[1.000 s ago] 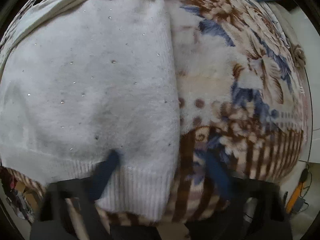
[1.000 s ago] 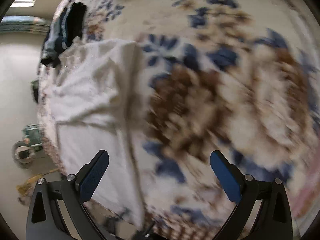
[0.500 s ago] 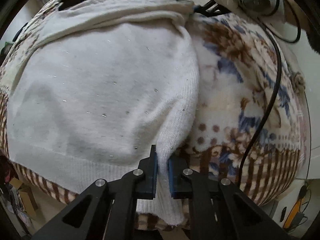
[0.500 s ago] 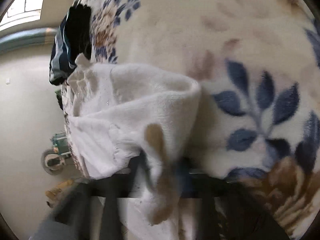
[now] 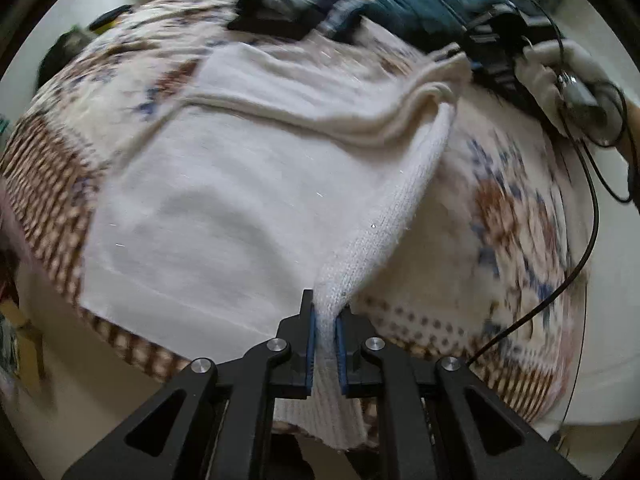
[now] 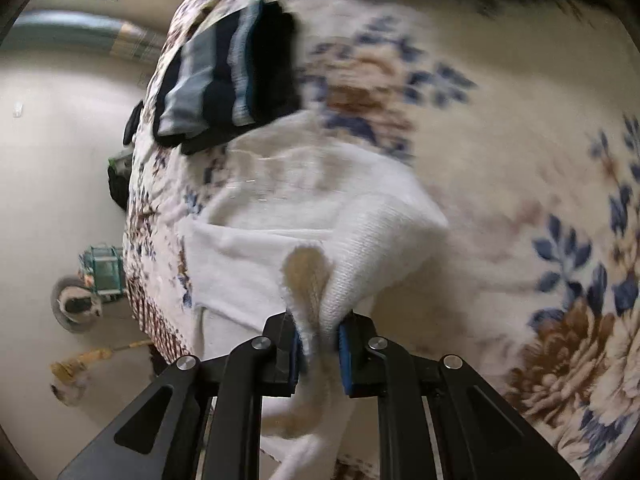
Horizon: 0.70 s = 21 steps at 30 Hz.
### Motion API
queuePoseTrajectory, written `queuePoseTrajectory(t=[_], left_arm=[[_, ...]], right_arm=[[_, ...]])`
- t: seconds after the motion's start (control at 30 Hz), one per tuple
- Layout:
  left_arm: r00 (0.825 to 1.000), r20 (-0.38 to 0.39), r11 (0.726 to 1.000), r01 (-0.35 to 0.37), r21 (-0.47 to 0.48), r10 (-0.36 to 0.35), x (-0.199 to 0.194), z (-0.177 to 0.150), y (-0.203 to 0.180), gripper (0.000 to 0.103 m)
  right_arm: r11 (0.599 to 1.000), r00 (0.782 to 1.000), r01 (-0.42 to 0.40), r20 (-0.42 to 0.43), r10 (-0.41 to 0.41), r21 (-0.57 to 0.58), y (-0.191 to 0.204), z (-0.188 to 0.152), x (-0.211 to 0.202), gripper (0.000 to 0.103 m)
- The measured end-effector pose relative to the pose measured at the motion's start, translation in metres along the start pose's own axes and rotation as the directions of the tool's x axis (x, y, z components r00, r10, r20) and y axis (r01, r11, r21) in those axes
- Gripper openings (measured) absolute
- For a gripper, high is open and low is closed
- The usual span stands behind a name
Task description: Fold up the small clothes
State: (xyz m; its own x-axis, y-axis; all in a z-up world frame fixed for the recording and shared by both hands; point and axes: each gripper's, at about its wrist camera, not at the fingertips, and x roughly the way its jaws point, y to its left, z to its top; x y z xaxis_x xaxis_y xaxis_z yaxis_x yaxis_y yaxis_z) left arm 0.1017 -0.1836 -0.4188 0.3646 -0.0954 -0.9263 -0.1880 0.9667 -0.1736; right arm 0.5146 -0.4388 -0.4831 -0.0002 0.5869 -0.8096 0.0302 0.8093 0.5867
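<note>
Sweater hem [image 5: 340, 428]: passed behind the left claw's arms, lower edge hidden.
Dark clothes [image 5: 416, 4]: motion-blurred, kind unclear.
Floor clutter [image 6: 76, 300]: too small to tell.

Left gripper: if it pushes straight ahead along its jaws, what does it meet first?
The white sweater that the left gripper already pinches; just beyond, likely the sweater's raised side edge, then the floral blanket. Depth is unclear.

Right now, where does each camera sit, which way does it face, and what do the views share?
Left wrist: on the left tool, looking down its fingers at the white sweater hem it pinches; right tool and gloved hand show far off.
Right wrist: on the right tool, looking down at the sweater it grips.
Shared: sweater, floral blanket, striped folded garment.
</note>
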Motion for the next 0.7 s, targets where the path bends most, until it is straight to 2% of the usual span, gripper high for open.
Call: queuePoseTrajectory(t=[0.17, 0.33, 0.43, 0.57, 0.7], left_arm=[[1.0, 0.017, 0.992, 0.017, -0.121, -0.015, -0.011, 0.016, 0.07, 0.006], [0.999, 0.012, 0.97, 0.039, -0.239, -0.037, 0.004, 0.03, 0.146, 0.006], [0.999, 0.0, 0.952, 0.043, -0.303, -0.045, 0.021, 0.035, 0.189, 0.006], [0.998, -0.023, 0.923, 0.049, -0.382, -0.062, 0.047, 0.039, 0.238, 0.006], [0.995, -0.042, 0.904, 0.068, -0.421, -0.094, 0.063, 0.041, 0.269, 0.006]], right_arm=[[0.995, 0.998, 0.058, -0.014, -0.06, -0.079, 0.098, 0.022, 0.041, 0.015], [0.977, 0.984, 0.165, -0.04, -0.172, -0.137, 0.188, 0.041, 0.123, 0.015], [0.953, 0.965, 0.244, -0.05, -0.256, -0.178, 0.233, 0.048, 0.178, 0.015], [0.926, 0.938, 0.325, -0.057, -0.341, -0.19, 0.264, 0.055, 0.23, 0.015], [0.904, 0.911, 0.391, -0.063, -0.407, -0.172, 0.277, 0.06, 0.259, 0.015]])
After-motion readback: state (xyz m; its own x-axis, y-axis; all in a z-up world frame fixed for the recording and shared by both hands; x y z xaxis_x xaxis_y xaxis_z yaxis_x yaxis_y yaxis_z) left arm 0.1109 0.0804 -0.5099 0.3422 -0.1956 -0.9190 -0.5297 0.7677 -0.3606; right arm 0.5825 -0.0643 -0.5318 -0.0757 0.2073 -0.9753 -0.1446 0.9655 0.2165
